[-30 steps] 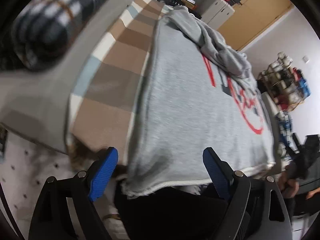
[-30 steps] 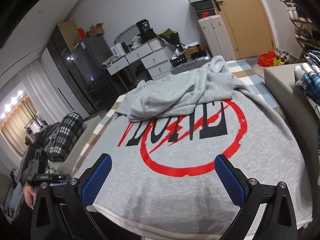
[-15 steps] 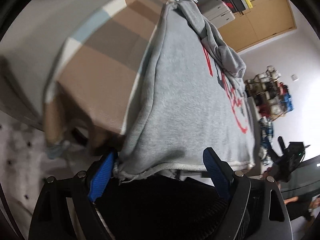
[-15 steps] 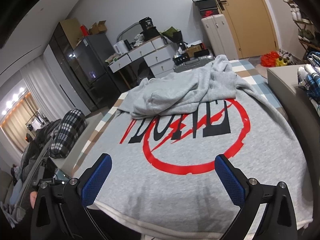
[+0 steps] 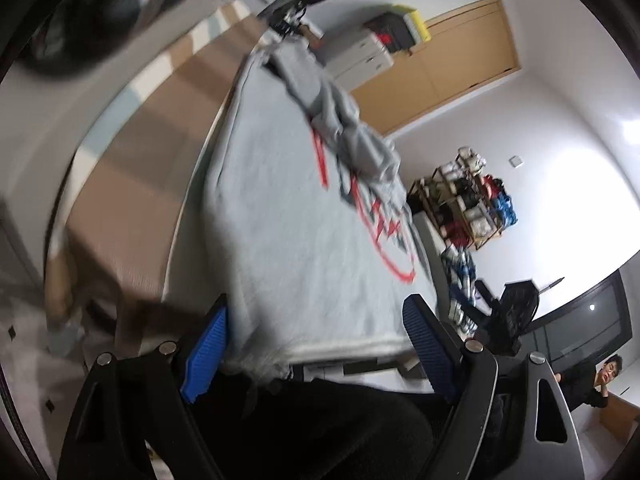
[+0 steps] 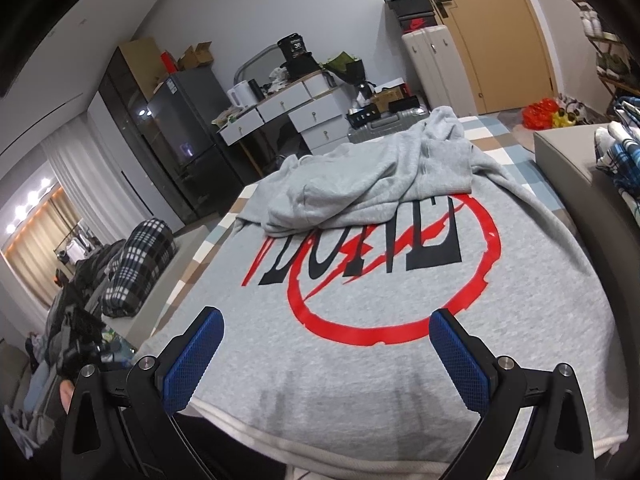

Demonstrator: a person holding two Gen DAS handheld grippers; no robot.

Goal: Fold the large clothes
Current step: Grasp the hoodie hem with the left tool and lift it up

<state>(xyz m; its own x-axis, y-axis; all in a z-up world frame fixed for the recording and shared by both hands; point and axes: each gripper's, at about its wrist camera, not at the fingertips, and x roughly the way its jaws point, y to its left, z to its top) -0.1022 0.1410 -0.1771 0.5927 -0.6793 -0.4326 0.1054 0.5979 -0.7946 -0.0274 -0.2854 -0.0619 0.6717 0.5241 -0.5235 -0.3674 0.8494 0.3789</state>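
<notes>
The grey sweatshirt [image 6: 392, 320] lay spread over the checked bedcover [image 5: 152, 168], its hem at the near edge. The left gripper [image 5: 316, 344] had swung rightward along that hem, jaws closing slightly on nothing. The right gripper [image 6: 326, 356] stayed put, spread wide, empty.

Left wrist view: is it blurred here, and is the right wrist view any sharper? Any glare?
Left wrist view: motion blur smears the grey sweatshirt and checked cover; the wall at right is blown out white. Right wrist view: sharp, the sweatshirt's red ring print crisp, only fisheye bending at the edges.
</notes>
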